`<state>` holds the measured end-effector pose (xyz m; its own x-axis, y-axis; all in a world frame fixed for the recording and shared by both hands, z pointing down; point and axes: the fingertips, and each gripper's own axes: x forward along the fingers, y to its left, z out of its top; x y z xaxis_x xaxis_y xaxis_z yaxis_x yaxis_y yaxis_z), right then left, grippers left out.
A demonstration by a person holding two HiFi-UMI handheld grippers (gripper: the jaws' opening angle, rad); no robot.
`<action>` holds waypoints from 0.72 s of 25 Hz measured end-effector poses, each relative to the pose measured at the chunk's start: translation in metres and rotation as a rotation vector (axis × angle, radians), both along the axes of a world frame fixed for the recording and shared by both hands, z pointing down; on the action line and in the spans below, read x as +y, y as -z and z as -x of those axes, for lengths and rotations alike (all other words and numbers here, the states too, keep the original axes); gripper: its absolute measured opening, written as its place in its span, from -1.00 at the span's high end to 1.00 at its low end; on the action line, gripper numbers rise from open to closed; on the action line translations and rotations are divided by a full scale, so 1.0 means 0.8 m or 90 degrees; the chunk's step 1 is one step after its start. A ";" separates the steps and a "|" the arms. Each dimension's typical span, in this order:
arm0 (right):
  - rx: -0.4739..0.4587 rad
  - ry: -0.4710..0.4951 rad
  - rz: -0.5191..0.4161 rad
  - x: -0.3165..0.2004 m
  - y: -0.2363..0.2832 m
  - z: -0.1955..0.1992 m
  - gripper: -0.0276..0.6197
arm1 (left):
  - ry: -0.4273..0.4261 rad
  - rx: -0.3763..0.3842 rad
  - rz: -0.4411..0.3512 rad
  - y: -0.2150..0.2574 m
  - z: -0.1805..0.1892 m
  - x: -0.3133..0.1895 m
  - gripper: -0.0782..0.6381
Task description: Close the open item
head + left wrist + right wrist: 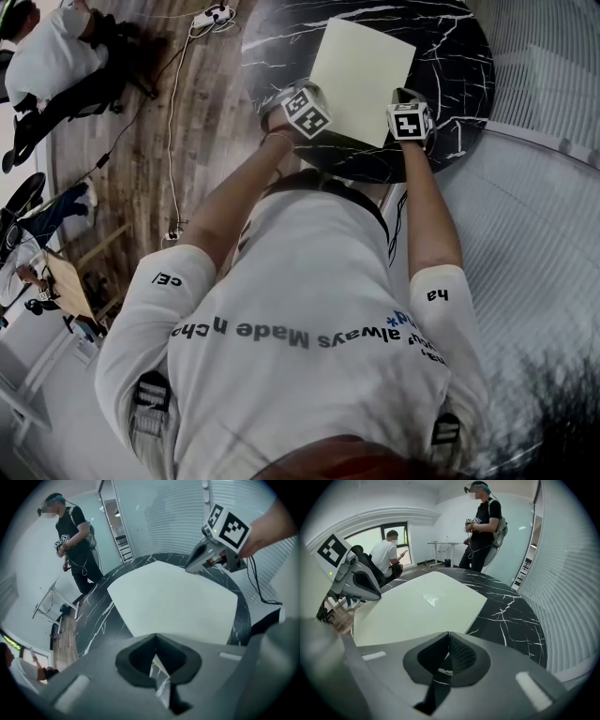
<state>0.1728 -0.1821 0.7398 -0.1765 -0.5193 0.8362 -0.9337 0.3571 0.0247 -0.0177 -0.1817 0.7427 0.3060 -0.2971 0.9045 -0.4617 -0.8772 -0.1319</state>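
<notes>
We stand at the near edge of a round black table [450,56] veined with white. The pale flat item [361,80] lies on the table's near half, turned a little askew. It lies flat with one plain face up, so it looks closed. Its near side almost reaches the table edge closest to us.

Our left gripper [155,638] hangs over the near left part of the table, at the item's near left corner, pointing steeply down. Its jaws are pressed together at the tips. Through the hollow behind them we see only marble and a sliver of white, and nothing is clamped.

Our right gripper [449,634] is over the near right part of the table, by the item's near right corner. Its jaws also meet at the tips with nothing held, and dark veined tabletop shows through the hollow. We cannot tell whether either gripper touches the item.

Beyond the far side of the table a standing person [483,531] in a dark shirt holds some gear. A seated person [386,555] in white sits farther off to the table's left, over a wooden floor [141,141].
</notes>
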 end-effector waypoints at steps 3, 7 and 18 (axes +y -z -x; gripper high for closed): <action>-0.004 -0.015 -0.004 0.001 0.007 -0.002 0.91 | 0.006 0.012 0.002 0.003 0.001 0.001 0.77; -0.021 -0.035 -0.040 0.006 0.019 -0.002 0.91 | 0.014 0.034 -0.004 0.009 0.002 0.000 0.77; -0.072 -0.031 -0.141 0.024 0.109 0.012 0.91 | 0.062 0.115 -0.035 0.055 0.007 -0.001 0.77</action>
